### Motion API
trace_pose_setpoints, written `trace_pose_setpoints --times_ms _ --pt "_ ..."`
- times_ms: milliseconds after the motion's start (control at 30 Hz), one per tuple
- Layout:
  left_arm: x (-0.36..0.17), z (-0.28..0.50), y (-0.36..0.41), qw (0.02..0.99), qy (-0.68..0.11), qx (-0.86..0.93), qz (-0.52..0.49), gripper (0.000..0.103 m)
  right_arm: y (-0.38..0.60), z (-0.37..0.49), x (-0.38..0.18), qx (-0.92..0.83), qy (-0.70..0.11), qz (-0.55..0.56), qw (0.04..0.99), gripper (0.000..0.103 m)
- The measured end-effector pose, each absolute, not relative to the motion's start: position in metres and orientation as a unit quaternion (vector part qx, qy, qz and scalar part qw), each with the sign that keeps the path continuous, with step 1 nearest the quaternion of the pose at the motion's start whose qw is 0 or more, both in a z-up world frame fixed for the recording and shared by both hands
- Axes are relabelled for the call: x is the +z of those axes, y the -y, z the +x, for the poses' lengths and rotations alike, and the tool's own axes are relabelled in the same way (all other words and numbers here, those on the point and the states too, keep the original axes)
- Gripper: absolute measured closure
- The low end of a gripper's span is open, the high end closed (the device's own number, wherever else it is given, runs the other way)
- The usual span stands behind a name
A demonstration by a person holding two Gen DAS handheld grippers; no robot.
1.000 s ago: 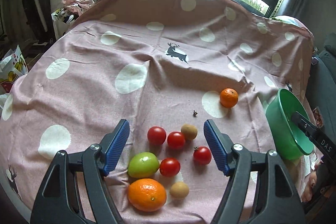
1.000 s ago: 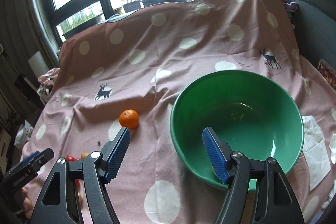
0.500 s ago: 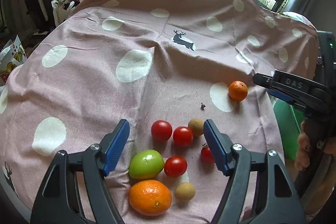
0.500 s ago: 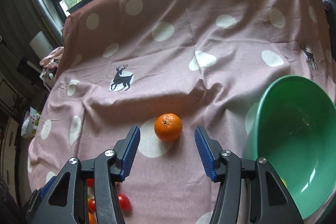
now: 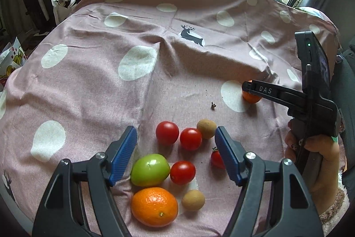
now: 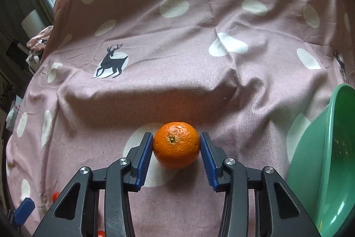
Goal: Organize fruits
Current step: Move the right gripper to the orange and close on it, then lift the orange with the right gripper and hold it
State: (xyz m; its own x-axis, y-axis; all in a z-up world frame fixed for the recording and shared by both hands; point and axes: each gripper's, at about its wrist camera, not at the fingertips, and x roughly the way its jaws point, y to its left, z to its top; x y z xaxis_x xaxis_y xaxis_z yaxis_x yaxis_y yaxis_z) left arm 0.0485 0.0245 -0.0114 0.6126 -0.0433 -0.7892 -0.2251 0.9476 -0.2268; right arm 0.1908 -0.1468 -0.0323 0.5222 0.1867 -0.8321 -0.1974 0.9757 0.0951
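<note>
We see the right gripper (image 6: 176,151) closing around a small orange (image 6: 176,144) resting on the pink dotted cloth (image 6: 199,72); its blue pads sit at the fruit's sides, the left one about touching. A green bowl (image 6: 321,170) stands near on the right. Left gripper (image 5: 175,154) hangs spread wide above tomatoes (image 5: 190,138), a green apple (image 5: 150,169) and a larger orange (image 5: 154,206).
</note>
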Motion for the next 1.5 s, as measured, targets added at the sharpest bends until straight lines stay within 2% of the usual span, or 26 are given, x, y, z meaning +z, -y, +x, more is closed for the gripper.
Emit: trace_pose_setpoints --times_ms 267,433,700,1000,1300,1500 --pt "-0.011 0.048 -0.025 0.883 -0.440 0.047 -0.159 0.031 0.168 0.129 -0.010 0.146 -0.495 0.029 0.856 0.059" --pt "-0.013 0.048 -0.014 0.879 -0.450 0.024 -0.154 0.032 0.179 0.098 -0.020 0.158 -0.518 0.034 0.840 0.059" --pt "-0.015 0.050 0.002 0.876 -0.458 -0.002 -0.150 0.033 0.182 0.102 -0.037 0.176 -0.548 0.045 0.817 0.059" --pt "-0.011 0.047 0.029 0.878 -0.450 -0.065 -0.152 0.035 0.214 0.106 -0.026 0.194 -0.523 0.117 0.822 0.058" --pt "-0.025 0.053 0.072 0.861 -0.472 -0.136 -0.134 0.042 0.217 0.108 -0.027 0.200 -0.527 0.137 0.815 0.058" --pt "-0.029 0.052 0.082 0.861 -0.458 -0.160 -0.154 0.045 0.215 0.109 -0.031 0.212 -0.538 0.151 0.801 0.058"
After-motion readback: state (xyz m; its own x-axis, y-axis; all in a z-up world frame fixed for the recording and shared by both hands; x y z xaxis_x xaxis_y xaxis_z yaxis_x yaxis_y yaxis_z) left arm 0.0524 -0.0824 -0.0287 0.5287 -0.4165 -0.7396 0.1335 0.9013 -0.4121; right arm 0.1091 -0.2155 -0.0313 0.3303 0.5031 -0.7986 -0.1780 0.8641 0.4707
